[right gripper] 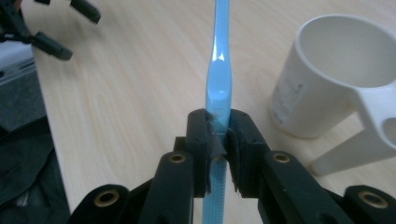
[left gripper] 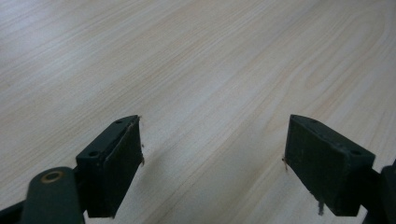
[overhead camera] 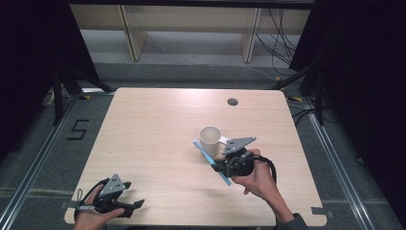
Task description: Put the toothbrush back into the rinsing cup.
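Starting at the near left corner of the worktop (overhead camera: 158, 120), I see my left tongs (left gripper: 212, 161) resting low over bare wood with their jaws wide apart and nothing between them. Toward the middle right, my right tongs (right gripper: 219, 140) are clamped tight on a light blue toothbrush (right gripper: 218, 79), gripping it partway along its handle. The toothbrush slants across the worktop just beside a white mug (overhead camera: 210, 139), which stands upright with its handle toward my right hand (overhead camera: 256, 179).
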Demonstrator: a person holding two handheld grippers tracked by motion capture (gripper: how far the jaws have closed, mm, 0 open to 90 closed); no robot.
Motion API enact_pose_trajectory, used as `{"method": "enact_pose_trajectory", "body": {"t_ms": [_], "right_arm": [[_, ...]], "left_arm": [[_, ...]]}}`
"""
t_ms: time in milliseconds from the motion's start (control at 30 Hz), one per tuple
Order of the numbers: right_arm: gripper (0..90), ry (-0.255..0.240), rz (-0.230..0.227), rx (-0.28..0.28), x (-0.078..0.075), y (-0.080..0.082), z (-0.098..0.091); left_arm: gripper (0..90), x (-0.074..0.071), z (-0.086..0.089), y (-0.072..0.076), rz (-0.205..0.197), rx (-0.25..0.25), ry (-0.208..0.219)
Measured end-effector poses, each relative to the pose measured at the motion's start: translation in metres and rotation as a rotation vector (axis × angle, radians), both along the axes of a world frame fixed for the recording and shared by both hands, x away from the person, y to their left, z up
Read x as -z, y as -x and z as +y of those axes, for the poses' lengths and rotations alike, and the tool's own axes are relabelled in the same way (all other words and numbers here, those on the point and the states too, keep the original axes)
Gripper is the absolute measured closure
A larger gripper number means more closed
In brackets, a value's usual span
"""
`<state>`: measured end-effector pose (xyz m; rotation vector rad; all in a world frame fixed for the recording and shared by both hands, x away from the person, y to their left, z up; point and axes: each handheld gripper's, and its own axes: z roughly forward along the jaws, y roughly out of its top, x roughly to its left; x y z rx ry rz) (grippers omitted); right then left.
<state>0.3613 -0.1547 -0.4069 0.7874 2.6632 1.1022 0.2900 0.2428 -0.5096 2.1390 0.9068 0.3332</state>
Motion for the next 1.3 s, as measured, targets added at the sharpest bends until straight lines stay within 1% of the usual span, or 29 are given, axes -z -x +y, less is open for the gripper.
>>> {"method": "enact_pose_trajectory", "body": {"t_ms": [67, 100, 133, 167, 233, 267, 367, 400, 500, 600, 667, 700, 733, 767, 800, 833, 867, 900, 933, 967, 1000, 1033, 1067, 1100, 1133, 1167, 1200, 1233, 1300], "right_arm": [[79.6, -0.019, -0.015, -0.003, -0.001, -0.001, -0.004], [79.6, -0.030, -0.019, 0.015, -0.002, 0.000, -0.005], [79.6, -0.041, -0.028, 0.015, -0.002, -0.001, -0.007], [79.6, -0.057, -0.020, 0.027, -0.003, 0.000, -0.008], [79.6, -0.066, -0.035, 0.027, -0.005, -0.001, -0.012], [79.6, -0.083, -0.033, 0.045, -0.005, -0.001, -0.014], [79.6, -0.108, -0.037, 0.061, -0.007, 0.000, -0.018], [79.6, -0.111, -0.058, 0.043, -0.008, -0.002, -0.020], [79.6, -0.144, -0.093, 0.063, -0.012, -0.002, -0.026], [79.6, -0.171, -0.105, 0.088, -0.015, -0.003, -0.032], [79.6, -0.198, -0.131, 0.095, -0.016, -0.004, -0.035], [79.6, -0.198, -0.133, 0.093, -0.017, -0.005, -0.037], [79.6, -0.208, -0.143, 0.102, -0.017, -0.007, -0.039], [79.6, -0.218, -0.144, 0.126, -0.018, -0.007, -0.041], [79.6, -0.223, -0.144, 0.128, -0.018, -0.008, -0.042], [79.6, -0.227, -0.171, 0.129, -0.018, -0.011, -0.044], [79.6, -0.238, -0.178, 0.138, -0.018, -0.012, -0.044], [79.6, -0.243, -0.161, 0.135, -0.017, -0.014, -0.045], [79.6, -0.255, -0.163, 0.164, -0.017, -0.015, -0.045], [79.6, -0.246, -0.168, 0.154, -0.017, -0.017, -0.047], [79.6, -0.253, -0.184, 0.163, -0.017, -0.019, -0.047], [79.6, -0.265, -0.173, 0.164, -0.017, -0.022, -0.047], [79.6, -0.257, -0.160, 0.177, -0.017, -0.022, -0.047], [79.6, -0.260, -0.171, 0.180, -0.018, -0.024, -0.048], [79.6, -0.256, -0.199, 0.179, -0.018, -0.026, -0.048], [79.6, -0.265, -0.192, 0.175, -0.018, -0.028, -0.048], [79.6, -0.273, -0.201, 0.184, -0.018, -0.030, -0.048], [79.6, -0.270, -0.205, 0.180, -0.018, -0.032, -0.048], [79.6, -0.280, -0.190, 0.191, -0.019, -0.035, -0.047]], "left_arm": [[18.3, 0.000, 0.000, 0.000, 0.004, -0.002, -0.001], [18.3, 0.000, 0.000, 0.000, 0.002, -0.003, 0.003], [18.4, 0.000, 0.001, 0.000, 0.002, 0.000, -0.002], [18.3, 0.000, 0.000, 0.000, 0.004, -0.001, 0.000], [18.3, 0.000, 0.000, 0.000, 0.003, 0.000, 0.000], [18.3, 0.000, 0.000, 0.000, 0.003, -0.001, 0.000], [18.3, 0.000, 0.000, 0.000, 0.002, -0.004, 0.003], [18.3, 0.000, 0.000, 0.000, 0.002, -0.004, 0.003], [18.3, 0.000, 0.000, 0.000, 0.001, 0.003, -0.002], [18.3, 0.000, 0.000, 0.000, 0.001, 0.002, -0.002], [18.3, 0.000, 0.000, 0.000, 0.001, 0.002, -0.003], [18.4, 0.000, 0.000, 0.000, 0.001, 0.002, -0.002], [18.3, 0.000, 0.000, 0.000, 0.000, 0.002, -0.002], [18.3, 0.000, 0.000, 0.000, 0.000, 0.003, -0.002], [18.3, 0.000, 0.000, 0.000, 0.000, 0.001, -0.004], [18.3, 0.000, 0.000, 0.000, 0.000, 0.000, 0.000], [18.4, 0.000, 0.000, 0.000, 0.000, 0.002, -0.001], [18.4, 0.000, 0.000, 0.000, 0.001, 0.002, -0.002], [18.3, 0.000, 0.000, 0.000, 0.001, 0.002, -0.002], [18.4, 0.000, 0.000, 0.000, 0.001, 0.002, -0.002], [18.3, 0.001, 0.000, -0.001, 0.000, 0.006, 0.003], [18.3, 0.000, 0.000, -0.001, 0.001, 0.006, 0.003], [18.3, 0.000, 0.000, -0.001, 0.003, 0.005, -0.002], [18.3, 0.000, 0.000, -0.001, 0.002, 0.006, -0.001], [18.3, 0.000, 0.000, -0.001, 0.001, 0.006, 0.003], [18.4, 0.001, 0.000, -0.001, 0.001, 0.006, 0.003], [18.4, 0.000, 0.000, -0.001, 0.001, 0.006, 0.003], [18.3, 0.001, 0.000, -0.001, 0.001, 0.006, 0.003], [18.4, 0.001, 0.000, -0.001, 0.001, 0.007, 0.003]]}}
